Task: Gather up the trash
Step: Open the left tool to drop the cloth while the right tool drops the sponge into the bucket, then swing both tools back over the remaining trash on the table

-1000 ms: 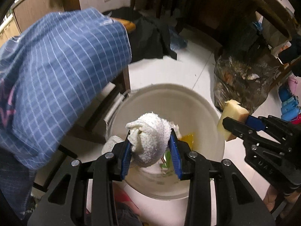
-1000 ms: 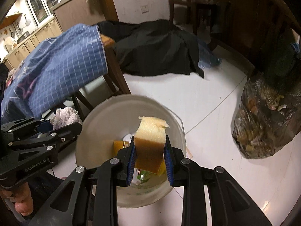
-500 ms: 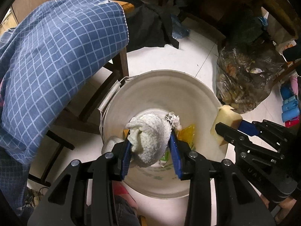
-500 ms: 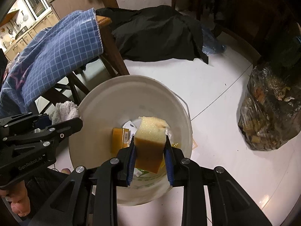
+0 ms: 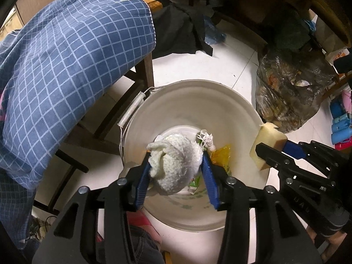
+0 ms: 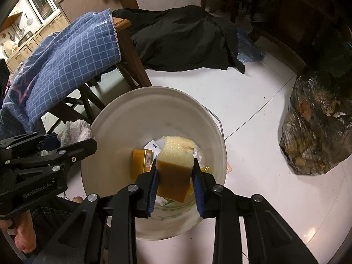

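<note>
Low in the frame, the left gripper (image 5: 176,167) hangs over a white bucket (image 5: 231,103), a crumpled white towel (image 5: 175,167) between its blue pads; its jaws have just been opening. The right gripper (image 6: 175,176), jaws also just easing apart, has a yellow sponge (image 6: 175,165) between its pads above the same bucket, where scraps already lie.

The white bucket (image 6: 123,118) stands open-mouthed, with litter only at its bottom; bare white floor (image 6: 253,114) runs from 12 to 3 o'clock of it; a chair under blue checked cloth (image 6: 72,61) crowds 10 o'clock; a black cloth heap (image 6: 187,41) blocks 12 o'clock; a full trash bag (image 6: 316,132) stands at 3 o'clock.
</note>
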`<state>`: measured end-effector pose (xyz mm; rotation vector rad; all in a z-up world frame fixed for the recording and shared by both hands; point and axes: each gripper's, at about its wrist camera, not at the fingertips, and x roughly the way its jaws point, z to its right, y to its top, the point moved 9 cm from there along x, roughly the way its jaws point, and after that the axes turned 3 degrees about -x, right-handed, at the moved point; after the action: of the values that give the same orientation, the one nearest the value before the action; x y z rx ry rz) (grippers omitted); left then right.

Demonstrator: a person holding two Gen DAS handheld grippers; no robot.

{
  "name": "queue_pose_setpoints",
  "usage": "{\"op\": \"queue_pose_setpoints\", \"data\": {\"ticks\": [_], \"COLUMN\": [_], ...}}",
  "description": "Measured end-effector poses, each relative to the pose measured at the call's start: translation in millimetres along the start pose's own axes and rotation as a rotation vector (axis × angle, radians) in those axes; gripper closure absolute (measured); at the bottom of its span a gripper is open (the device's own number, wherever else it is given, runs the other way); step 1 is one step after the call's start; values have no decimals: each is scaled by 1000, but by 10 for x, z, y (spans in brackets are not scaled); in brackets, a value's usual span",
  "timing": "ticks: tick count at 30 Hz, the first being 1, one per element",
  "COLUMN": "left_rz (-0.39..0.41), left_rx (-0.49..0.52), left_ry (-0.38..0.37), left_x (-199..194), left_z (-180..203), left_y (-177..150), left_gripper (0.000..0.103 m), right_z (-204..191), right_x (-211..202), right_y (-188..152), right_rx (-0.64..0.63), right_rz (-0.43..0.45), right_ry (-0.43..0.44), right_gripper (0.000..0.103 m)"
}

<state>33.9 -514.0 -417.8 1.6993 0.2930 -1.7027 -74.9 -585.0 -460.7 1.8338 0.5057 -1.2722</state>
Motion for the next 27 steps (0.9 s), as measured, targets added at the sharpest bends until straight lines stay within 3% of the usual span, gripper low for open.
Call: {"op": "queue_pose_setpoints", "data": {"ticks": [4,27], "left_rz": [15,25], "left_rx": [-8,-4], "left_ry": [8,5], "left_x": [-29,-75], "left_z": [-27,-18], "left_y": [9,25], "left_gripper": [39,39], "right_z": [54,222], "right_x": [-35,-131], "right_y": [21,56], "right_rx": [12,36], "right_rz": [17,40], "right_ry": [1,-23], "right_gripper": [42,41]}}
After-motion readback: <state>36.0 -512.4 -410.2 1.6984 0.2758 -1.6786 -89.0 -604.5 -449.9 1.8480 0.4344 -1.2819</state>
